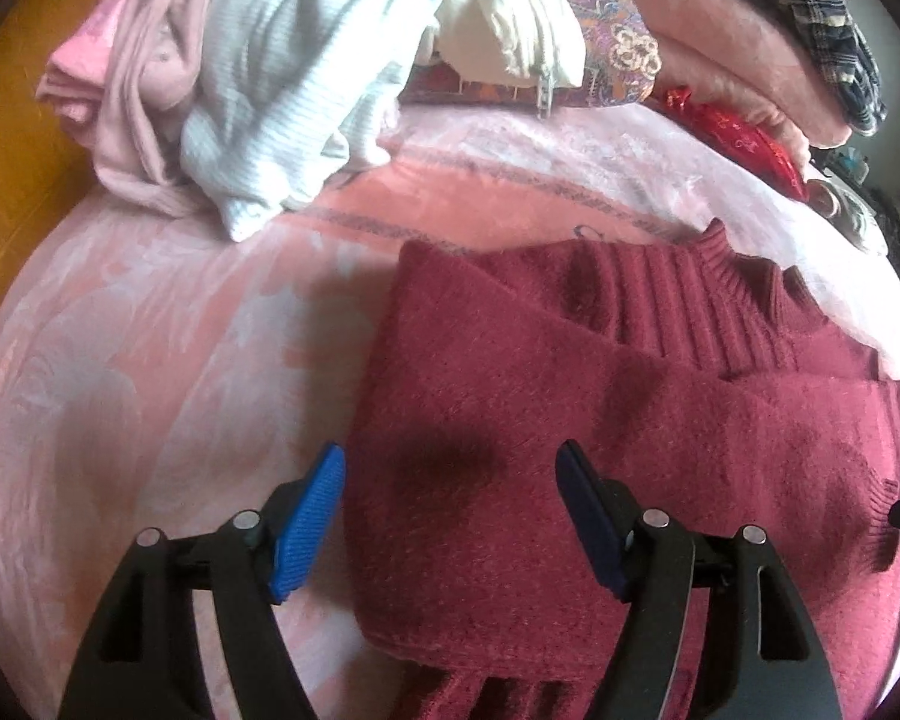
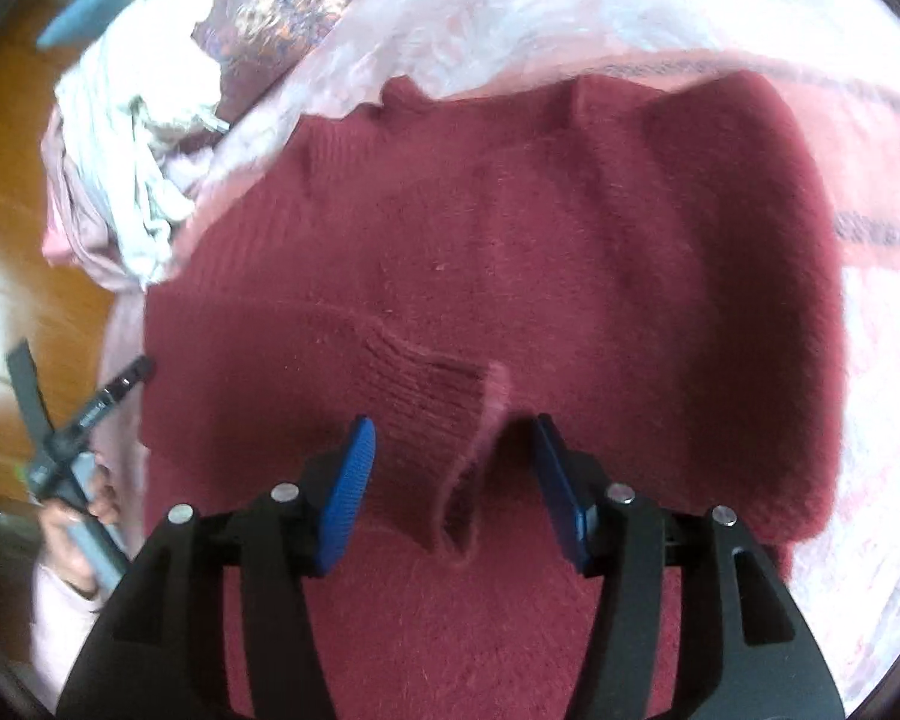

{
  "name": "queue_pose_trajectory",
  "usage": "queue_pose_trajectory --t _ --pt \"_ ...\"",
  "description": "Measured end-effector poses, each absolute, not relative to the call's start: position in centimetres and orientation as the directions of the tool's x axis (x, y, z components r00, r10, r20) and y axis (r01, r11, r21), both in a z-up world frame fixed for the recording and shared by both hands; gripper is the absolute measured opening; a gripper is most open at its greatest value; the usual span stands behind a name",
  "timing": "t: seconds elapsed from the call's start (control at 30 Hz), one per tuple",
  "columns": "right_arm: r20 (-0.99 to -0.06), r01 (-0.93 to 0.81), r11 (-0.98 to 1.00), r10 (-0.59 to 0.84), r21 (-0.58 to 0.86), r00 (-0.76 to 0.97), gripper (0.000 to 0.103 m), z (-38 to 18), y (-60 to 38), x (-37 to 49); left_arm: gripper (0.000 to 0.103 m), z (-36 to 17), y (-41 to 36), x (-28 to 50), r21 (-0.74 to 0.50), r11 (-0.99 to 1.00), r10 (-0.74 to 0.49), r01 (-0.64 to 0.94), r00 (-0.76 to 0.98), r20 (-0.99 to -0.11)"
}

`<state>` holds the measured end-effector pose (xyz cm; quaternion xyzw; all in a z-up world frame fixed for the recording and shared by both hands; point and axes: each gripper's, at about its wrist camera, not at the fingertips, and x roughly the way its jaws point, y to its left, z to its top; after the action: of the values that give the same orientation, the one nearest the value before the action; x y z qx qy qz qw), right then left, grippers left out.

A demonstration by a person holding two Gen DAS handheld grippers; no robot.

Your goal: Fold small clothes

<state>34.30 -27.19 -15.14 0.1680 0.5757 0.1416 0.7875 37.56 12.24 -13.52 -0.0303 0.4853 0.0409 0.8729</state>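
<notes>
A dark red knitted sweater (image 1: 570, 396) lies flat on a pink blanket (image 1: 150, 360), its ribbed collar at the far side and its sleeves folded across the body. My left gripper (image 1: 450, 480) is open and empty above the sweater's left edge. In the right wrist view the sweater (image 2: 510, 240) fills the middle. A ribbed sleeve cuff (image 2: 438, 408) lies between the blue pads of my right gripper (image 2: 453, 450), which is open and not closed on it.
A pile of loose clothes, white knit (image 1: 306, 78) and pale pink (image 1: 138, 78), lies at the far left of the bed. Folded blankets and a plaid cloth (image 1: 822, 18) are at the far right. A wooden floor (image 2: 6, 228) lies to the left. The left hand-held gripper (image 2: 72, 426) shows in the right wrist view.
</notes>
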Motion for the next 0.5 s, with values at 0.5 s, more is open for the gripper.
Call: queue_pose_trajectory --t 0.5 --pt "-0.833 -0.005 0.945 0.291 0.327 0.471 0.008 -11.4 -31.1 36.9 0.074 -14.3 10.7 38.0 0.085 0.991 0.125 -0.099 0.544 -0.829"
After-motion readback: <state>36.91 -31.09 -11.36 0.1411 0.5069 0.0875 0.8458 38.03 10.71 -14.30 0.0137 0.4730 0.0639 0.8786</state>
